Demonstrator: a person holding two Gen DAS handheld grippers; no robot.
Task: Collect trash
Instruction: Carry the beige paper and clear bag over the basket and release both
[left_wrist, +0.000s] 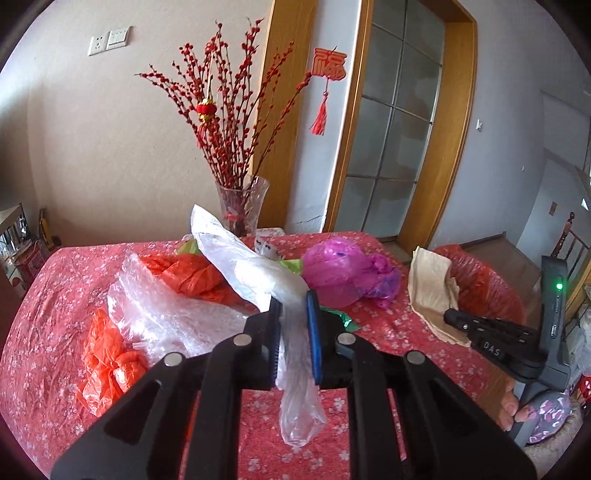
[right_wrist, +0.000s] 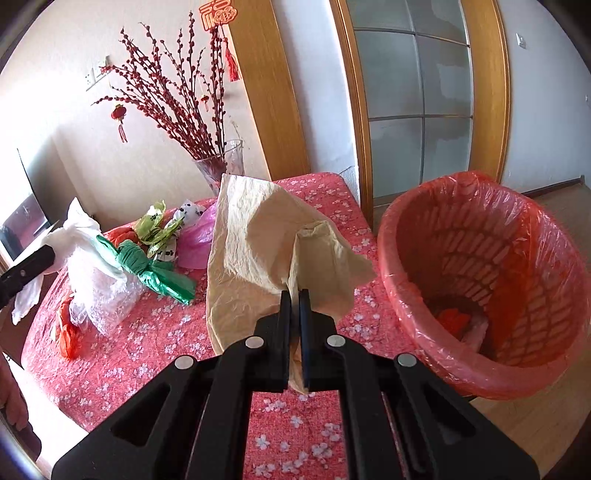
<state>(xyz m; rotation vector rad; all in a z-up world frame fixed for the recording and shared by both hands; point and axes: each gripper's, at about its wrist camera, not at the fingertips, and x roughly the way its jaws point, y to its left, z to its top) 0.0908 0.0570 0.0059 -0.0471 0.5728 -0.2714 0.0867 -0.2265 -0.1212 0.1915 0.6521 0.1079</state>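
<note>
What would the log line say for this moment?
left gripper: shut on clear plastic bag | right gripper: shut on beige crumpled paper | red-lined basket bin: beside table, not yet fed

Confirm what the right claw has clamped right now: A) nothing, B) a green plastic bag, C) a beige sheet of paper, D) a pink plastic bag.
C: the right claw is shut on the crumpled beige sheet of paper, held up beside the red-lined trash basket.
</note>
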